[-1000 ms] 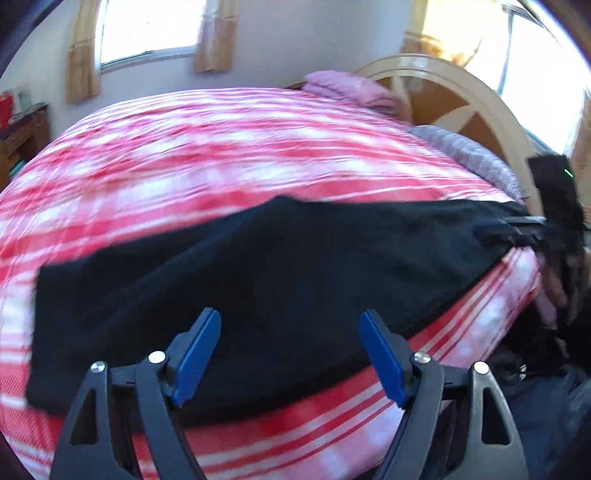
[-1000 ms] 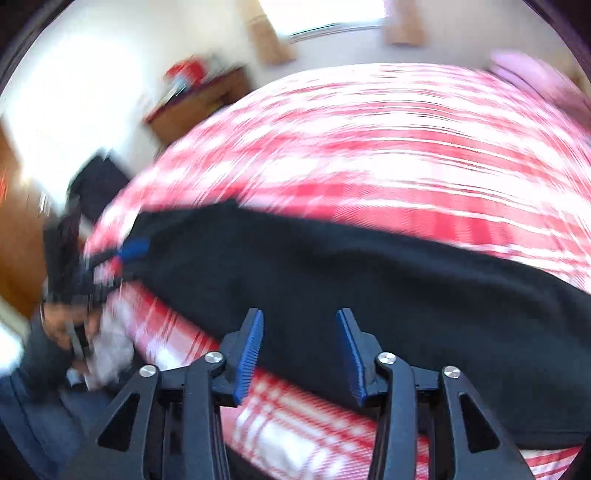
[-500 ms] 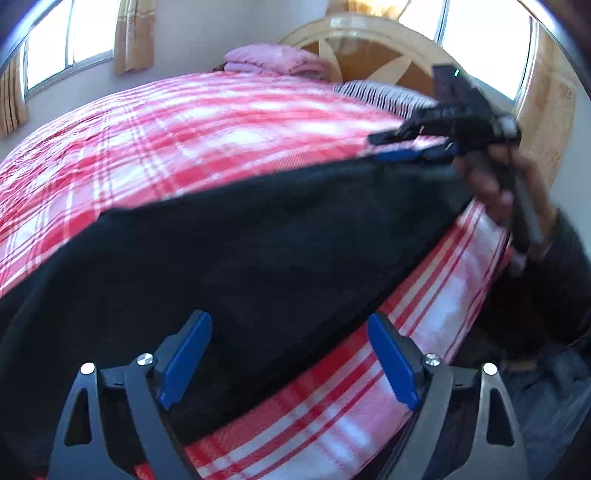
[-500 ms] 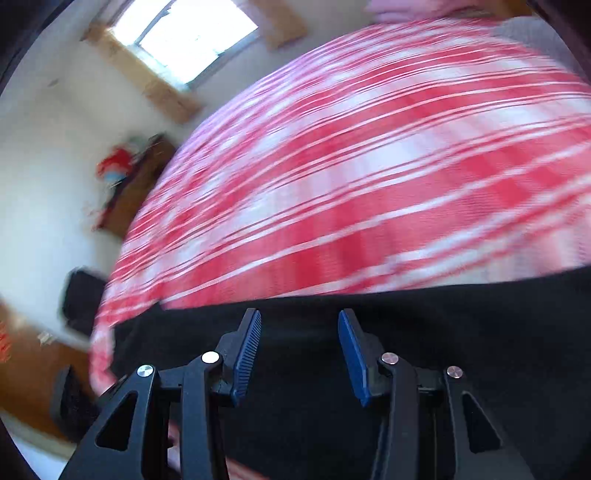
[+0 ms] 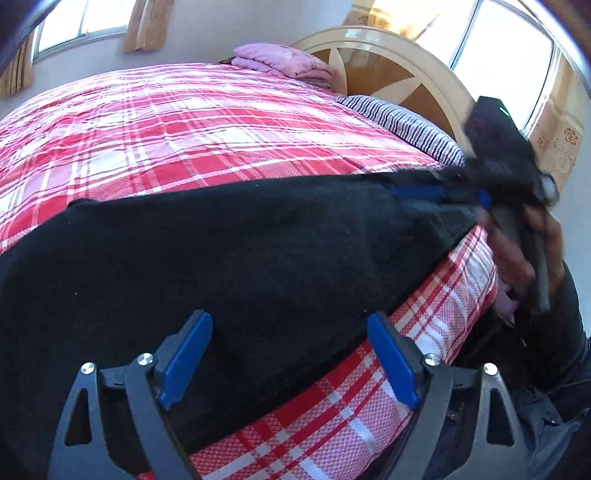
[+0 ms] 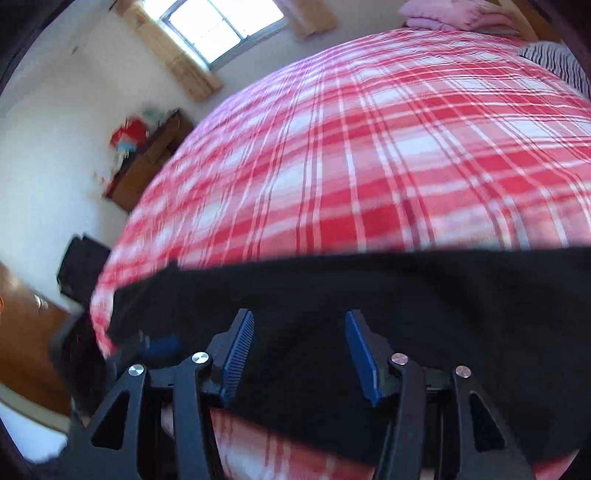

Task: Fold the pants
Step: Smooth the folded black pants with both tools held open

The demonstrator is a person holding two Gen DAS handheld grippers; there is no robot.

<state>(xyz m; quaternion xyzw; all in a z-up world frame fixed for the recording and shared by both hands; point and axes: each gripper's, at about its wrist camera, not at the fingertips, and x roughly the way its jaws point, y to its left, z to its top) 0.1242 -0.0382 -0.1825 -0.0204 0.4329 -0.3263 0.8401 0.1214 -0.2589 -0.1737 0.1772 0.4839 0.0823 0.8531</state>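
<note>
Black pants [image 5: 240, 251] lie flat along the near edge of a bed with a red and white plaid cover [image 5: 184, 129]. My left gripper [image 5: 290, 354] is open, its blue fingers just above the pants near the bed edge. My right gripper [image 6: 299, 350] is open over the other end of the pants [image 6: 406, 295]. In the left wrist view the right gripper [image 5: 439, 194] shows at the far right end of the pants, held by a hand. In the right wrist view part of the left gripper [image 6: 160, 345] shows at the left end.
A folded pink blanket [image 5: 280, 62] and a striped pillow [image 5: 402, 122] lie by the wooden headboard [image 5: 399, 62]. A wooden dresser [image 6: 147, 162] stands against the far wall under a window [image 6: 221, 26]. The bed edge drops off beside me.
Both grippers have come closer over the pants near the bed edge. The right gripper has lowered onto the right end of the pants. Both stay open.
</note>
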